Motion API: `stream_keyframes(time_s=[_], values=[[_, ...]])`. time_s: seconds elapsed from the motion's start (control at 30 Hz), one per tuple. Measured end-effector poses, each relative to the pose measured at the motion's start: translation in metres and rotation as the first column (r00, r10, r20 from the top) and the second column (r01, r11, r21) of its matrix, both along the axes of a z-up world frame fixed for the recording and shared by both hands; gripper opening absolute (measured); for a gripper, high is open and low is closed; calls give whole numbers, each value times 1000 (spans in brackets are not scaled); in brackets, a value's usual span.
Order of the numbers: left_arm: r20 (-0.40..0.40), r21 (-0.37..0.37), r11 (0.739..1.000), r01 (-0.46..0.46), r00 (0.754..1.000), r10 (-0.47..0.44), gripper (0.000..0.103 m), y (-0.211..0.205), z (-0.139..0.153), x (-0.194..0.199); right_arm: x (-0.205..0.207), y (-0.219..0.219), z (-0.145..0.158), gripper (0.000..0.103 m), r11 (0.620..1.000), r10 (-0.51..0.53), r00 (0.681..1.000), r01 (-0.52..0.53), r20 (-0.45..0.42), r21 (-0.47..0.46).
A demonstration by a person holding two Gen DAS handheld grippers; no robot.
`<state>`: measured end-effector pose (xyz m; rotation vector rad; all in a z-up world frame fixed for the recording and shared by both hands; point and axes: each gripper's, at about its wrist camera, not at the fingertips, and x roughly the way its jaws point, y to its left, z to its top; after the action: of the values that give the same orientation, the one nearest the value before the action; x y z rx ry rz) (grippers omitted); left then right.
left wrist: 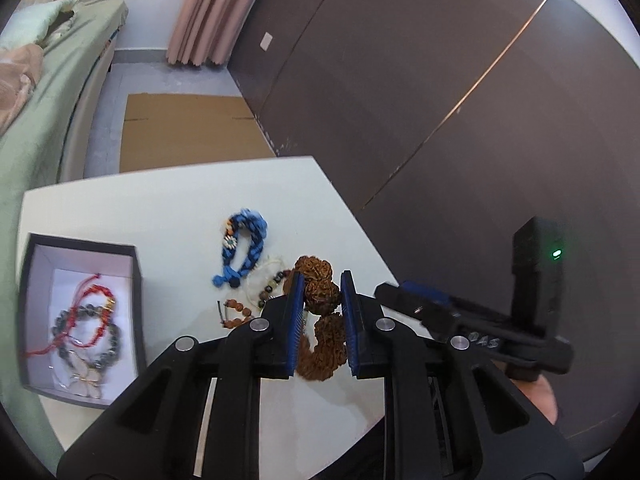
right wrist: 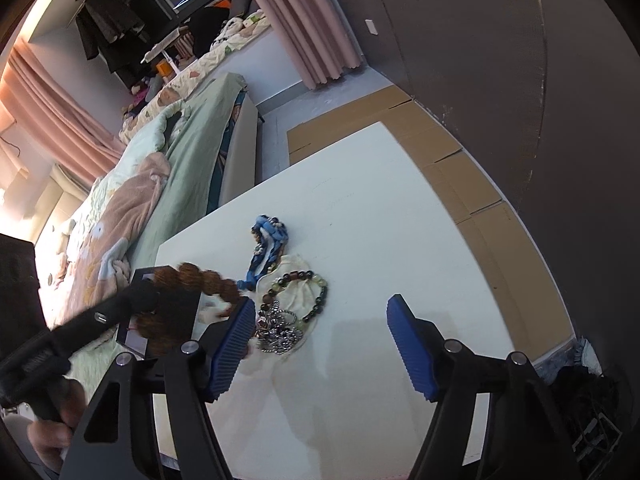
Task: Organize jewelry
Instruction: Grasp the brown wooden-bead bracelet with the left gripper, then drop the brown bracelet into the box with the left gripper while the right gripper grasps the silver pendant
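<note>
Left wrist view: my left gripper (left wrist: 320, 320) has its jaws drawn close on the brown seed bracelet (left wrist: 320, 322); the blue pads press its flanks, so I read it as held.
Where the bracelet is: clear of the white table (left wrist: 160, 208), beside the loose pile; in the right wrist view it (right wrist: 192, 280) hangs blurred in front of the black box (right wrist: 176, 312).
Its axis: the chain of lumpy seeds runs along the line of the fingers, one end poking past the tips, the other drooping toward me; the loop looks folded, not round.
Right gripper (right wrist: 320, 344): jaws wide apart, nothing between them, hovering over the table just beside the dark bead bracelet (right wrist: 316, 292) and the silver chain (right wrist: 280, 332).
Step in hand, as I judge it: carry the seeds left to the box (left wrist: 80, 312), where the red cord bracelet (left wrist: 90, 308) lies.
Doing it well: I'd keep the grip firm, clear the near wall, lower the trailing end in first, then release.
Risk: dangling seeds catching the rim.
</note>
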<state>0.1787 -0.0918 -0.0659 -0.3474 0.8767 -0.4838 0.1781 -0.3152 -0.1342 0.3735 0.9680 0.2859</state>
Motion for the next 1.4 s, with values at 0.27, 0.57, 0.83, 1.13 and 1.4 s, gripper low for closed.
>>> stream_keyframes(time_s=[0.27, 0.57, 0.83, 1.13, 1.4], values=[[17, -8, 998, -65, 998, 65, 18, 37, 8, -3, 4, 22, -7, 62, 999, 43, 999, -43, -28, -13], [35, -30, 993, -114, 993, 115, 18, 71, 16, -9, 12, 58, -19, 60, 993, 107, 993, -110, -54, -50], [59, -79, 987, -140, 988, 145, 18, 103, 30, -19, 23, 102, -40, 55, 966, 141, 986, -158, -94, -204], [64, -87, 978, -189, 979, 195, 18, 134, 31, -22, 23, 102, -40, 12, 972, 127, 986, -146, -112, -185], [29, -84, 977, -197, 979, 200, 26, 144, 14, -17, 6, 98, 1, 12, 984, 114, 993, -113, 1, -138]])
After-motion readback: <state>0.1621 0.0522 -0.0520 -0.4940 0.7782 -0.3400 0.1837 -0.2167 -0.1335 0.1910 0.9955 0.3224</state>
